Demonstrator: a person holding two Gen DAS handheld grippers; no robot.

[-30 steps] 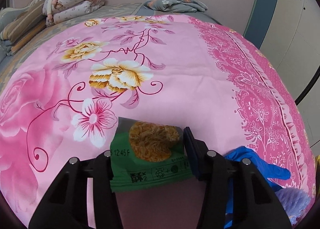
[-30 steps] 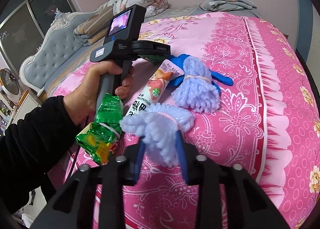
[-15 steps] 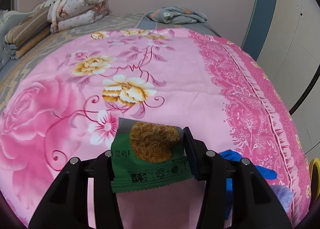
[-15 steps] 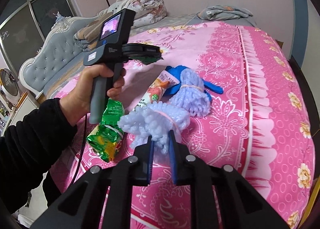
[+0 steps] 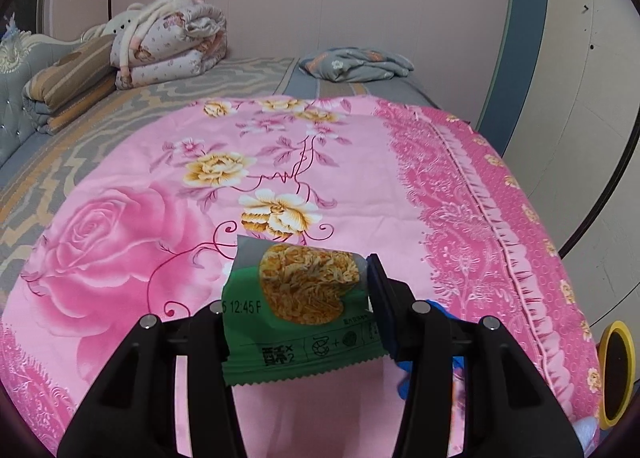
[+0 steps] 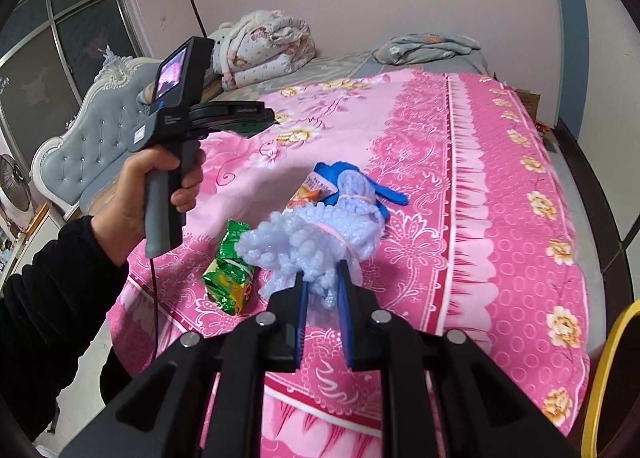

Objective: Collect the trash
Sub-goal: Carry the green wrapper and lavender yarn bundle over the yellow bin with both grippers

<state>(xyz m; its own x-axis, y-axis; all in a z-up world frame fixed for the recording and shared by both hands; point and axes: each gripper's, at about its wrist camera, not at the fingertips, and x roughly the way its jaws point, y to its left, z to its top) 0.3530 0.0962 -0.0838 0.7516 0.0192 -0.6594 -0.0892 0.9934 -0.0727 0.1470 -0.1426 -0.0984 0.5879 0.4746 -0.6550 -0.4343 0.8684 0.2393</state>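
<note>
Both grippers clamp trash: left gripper (image 5: pixel 298 298) a green wrapper (image 5: pixel 296 322), right gripper (image 6: pixel 322 286) a foam net (image 6: pixel 308 246)

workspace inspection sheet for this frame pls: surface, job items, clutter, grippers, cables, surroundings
Surface: bed with pink floral bedspread, smooth.
Job's things: green snack packet in the left hand-held gripper; pale blue fluffy bundle in the right hand-held gripper. On the bedspread: crumpled green wrapper, white and orange sachet, second fluffy bundle, blue glove.
Clutter: folded quilts and grey cloth at the far end.
Grippers: both shut on their items, held above the bed.
Cables: black cord hanging from the left handle.
Surroundings: grey tufted headboard, window, fan, yellow-rimmed object beside the bed.
</note>
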